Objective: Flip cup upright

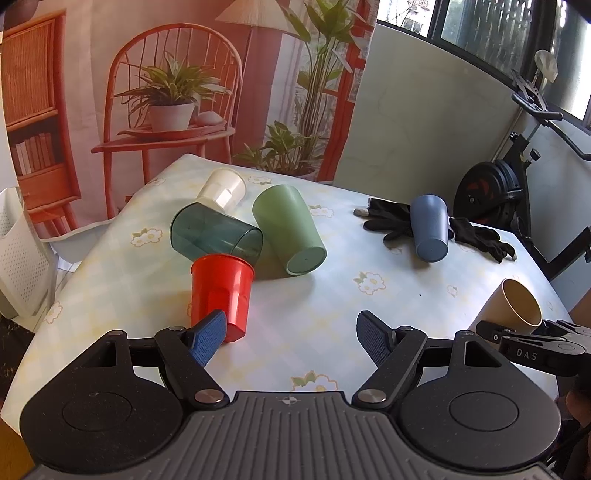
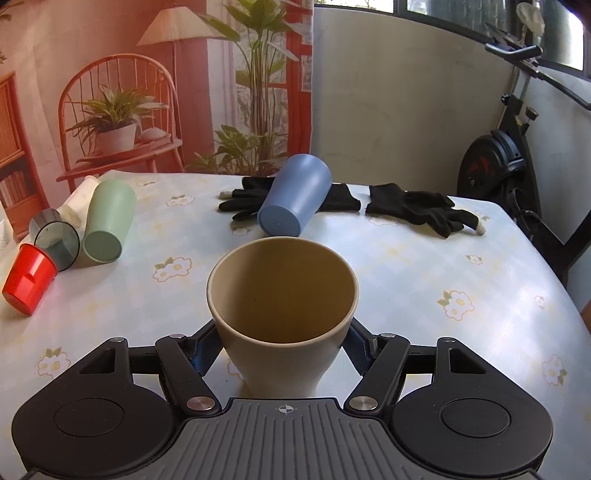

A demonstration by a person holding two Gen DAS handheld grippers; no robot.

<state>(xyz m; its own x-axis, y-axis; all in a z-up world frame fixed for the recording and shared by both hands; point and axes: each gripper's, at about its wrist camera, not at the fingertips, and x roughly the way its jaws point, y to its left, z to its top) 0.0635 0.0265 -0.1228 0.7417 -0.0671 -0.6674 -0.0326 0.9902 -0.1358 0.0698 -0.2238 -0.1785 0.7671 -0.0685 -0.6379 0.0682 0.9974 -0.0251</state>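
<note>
Beige cup mid-flip in right tongs; left tongs idle.
Left tongs [image 1: 291, 338] spread wide, red cup [image 1: 221, 295] touching their left finger. Right tongs [image 2: 282, 350] pinch the beige cup [image 2: 282, 314], mouth up, tilted; next: level it, lower to counter [image 2: 424, 280], release.

A lived-in home, probably a balcony or sunroom. A table [image 2: 424, 266] wears a flowered oilcloth, an exercise bike [image 1: 495, 188] stands by the dark-framed windows [image 1: 491, 33], and a printed backdrop [image 1: 155, 92] of chair, lamp and plants hangs behind. Black gloves [image 2: 413, 208] lie about.
</note>
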